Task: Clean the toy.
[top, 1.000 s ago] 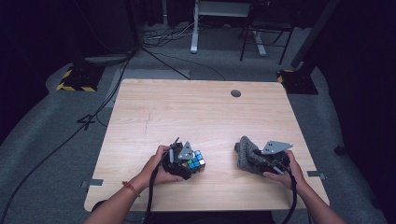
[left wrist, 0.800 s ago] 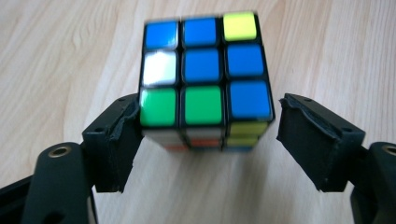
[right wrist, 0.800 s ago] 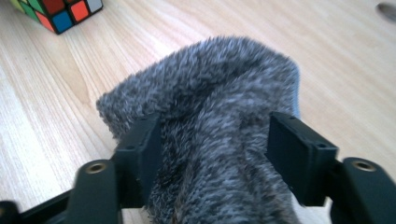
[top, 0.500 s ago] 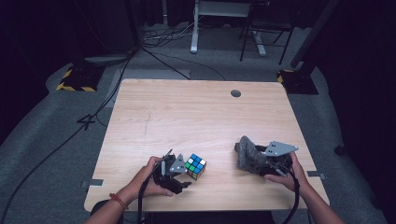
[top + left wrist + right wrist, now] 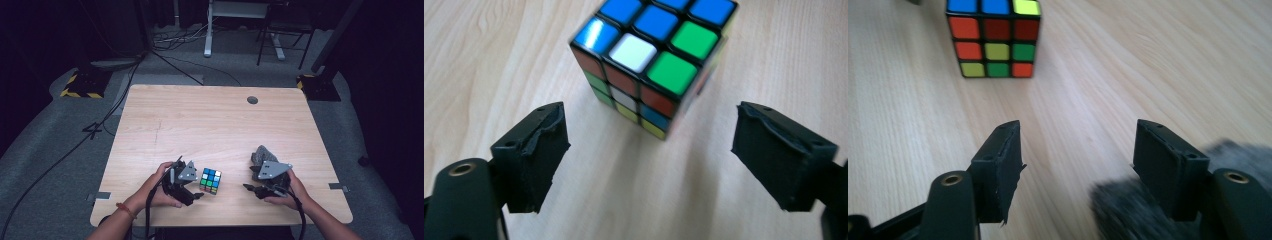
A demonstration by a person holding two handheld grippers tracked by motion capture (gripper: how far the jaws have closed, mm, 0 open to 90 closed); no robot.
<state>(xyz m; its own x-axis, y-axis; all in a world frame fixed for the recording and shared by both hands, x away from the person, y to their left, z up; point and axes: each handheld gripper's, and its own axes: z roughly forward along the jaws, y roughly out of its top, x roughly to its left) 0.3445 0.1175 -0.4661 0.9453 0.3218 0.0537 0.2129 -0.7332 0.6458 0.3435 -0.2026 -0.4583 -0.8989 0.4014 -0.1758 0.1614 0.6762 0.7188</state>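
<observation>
1. Resting on the pale wooden table [image 5: 210, 125], the multicoloured plastic puzzle cube [image 5: 211, 180] sits near the front edge, between the two grippers.
2. The left gripper [image 5: 198, 196] has just been opening; its jaws stand apart, just short of the cube, gripping nothing.
3. The right gripper [image 5: 247, 187] points at the cube, jaws apart and empty, after closing slightly.
4. A grey fuzzy lump [image 5: 262, 156] lies beside the right gripper.

One puzzle cube [image 5: 210, 180] and one grey fuzzy lump [image 5: 262, 156] near the worktop's [image 5: 210, 125] front edge; two claws, left claw [image 5: 196, 196] and right claw [image 5: 248, 187].
</observation>
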